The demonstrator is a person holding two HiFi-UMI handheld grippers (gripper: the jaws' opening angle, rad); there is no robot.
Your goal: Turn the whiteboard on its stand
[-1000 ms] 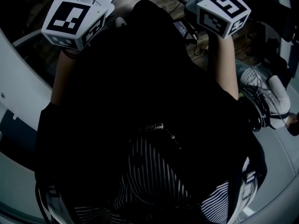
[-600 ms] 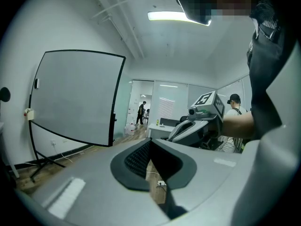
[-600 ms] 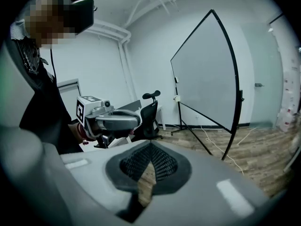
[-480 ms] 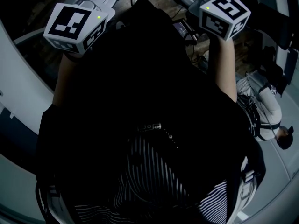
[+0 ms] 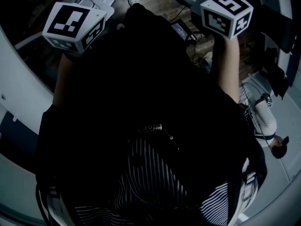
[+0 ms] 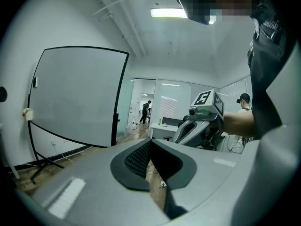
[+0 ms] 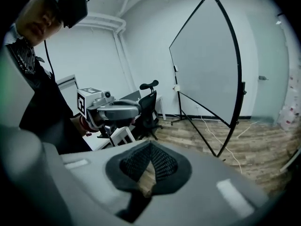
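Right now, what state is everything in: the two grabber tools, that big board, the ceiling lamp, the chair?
left gripper: shut, nothing between its jaws, raised in the air.
right gripper: shut, empty, raised in the air.
whiteboard: standing across the room, touched by neither gripper.
ceiling light: on.
office chair: unoccupied.

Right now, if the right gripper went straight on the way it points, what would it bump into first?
Probably the black office chair, which sits almost dead ahead of the right gripper, though how far off is unclear. The whiteboard stands to the right of that line.
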